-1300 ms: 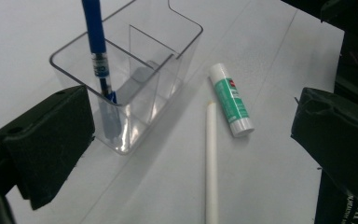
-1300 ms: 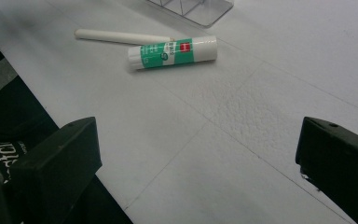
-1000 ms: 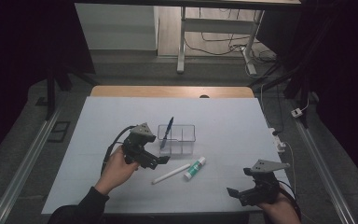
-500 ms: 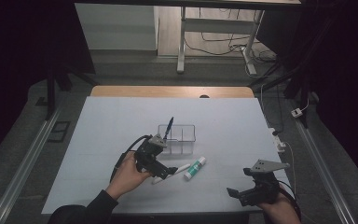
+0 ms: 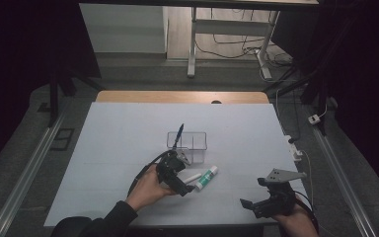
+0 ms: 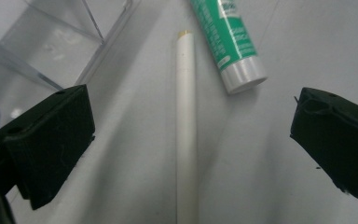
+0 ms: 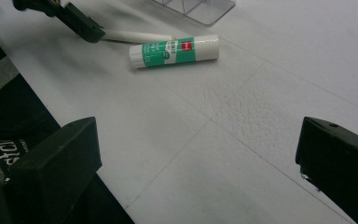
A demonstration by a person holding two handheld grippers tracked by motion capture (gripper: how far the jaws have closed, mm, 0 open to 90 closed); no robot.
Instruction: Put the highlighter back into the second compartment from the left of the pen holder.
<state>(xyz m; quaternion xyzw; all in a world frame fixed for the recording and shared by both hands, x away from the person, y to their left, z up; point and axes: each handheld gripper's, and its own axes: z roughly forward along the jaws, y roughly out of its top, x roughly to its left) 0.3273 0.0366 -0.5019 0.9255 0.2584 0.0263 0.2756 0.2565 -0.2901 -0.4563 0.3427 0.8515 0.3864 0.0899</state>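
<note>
The left tool (image 5: pixel 183 186) is held wide open right over the white pen (image 6: pixel 186 135), which lies flat on the table (image 5: pixel 118 133) between the jaws, untouched. A green glue stick (image 5: pixel 206 178) lies just beside it, near the clear organizer (image 5: pixel 193 144). The right tool (image 5: pixel 256 197) is parked wide open at the near right.

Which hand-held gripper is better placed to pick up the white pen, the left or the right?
Left. The left hand-held gripper is open with the white pen between its jaws; the right hand-held gripper sits apart near the table edge.
</note>
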